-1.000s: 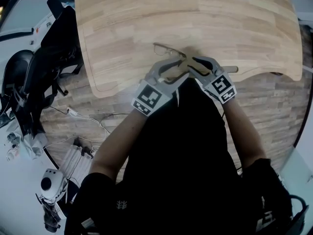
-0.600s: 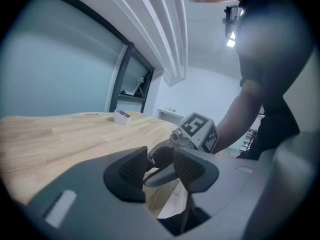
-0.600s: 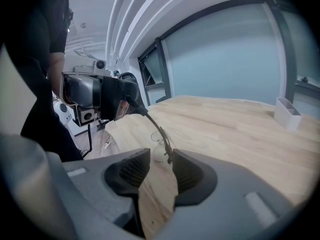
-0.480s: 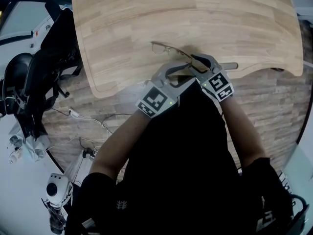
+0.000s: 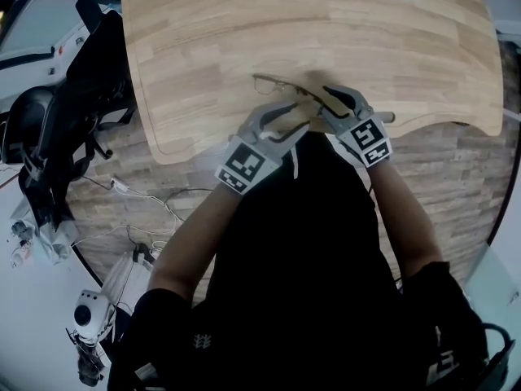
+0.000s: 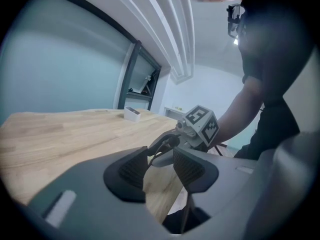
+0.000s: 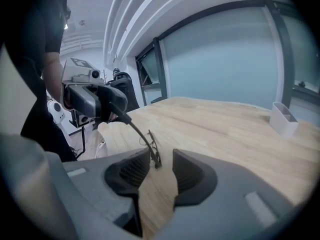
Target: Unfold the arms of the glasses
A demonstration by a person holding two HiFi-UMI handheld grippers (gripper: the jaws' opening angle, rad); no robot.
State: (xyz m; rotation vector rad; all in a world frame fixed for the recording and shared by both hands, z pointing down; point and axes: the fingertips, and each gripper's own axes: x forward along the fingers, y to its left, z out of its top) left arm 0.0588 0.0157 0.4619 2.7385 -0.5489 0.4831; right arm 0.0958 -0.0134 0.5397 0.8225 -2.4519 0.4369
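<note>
1. I see the wooden table (image 5: 326,31) across the top of my head view.
2. My left gripper (image 6: 161,156) has its jaws narrowly apart. One arm (image 7: 138,132) of the glasses (image 7: 154,151) lies against one pad, clear of the other.
3. My right gripper (image 7: 161,161) is parted about as much, with the frame's end between its pads, unpinched.
4. The glasses sit near the table's front edge, between both grippers.

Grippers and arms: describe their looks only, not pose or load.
The left gripper and right gripper are grey moulded plastic with dark ribbed pads; each carries a cube of black-and-white square markers. The person wears black short sleeves.
</note>
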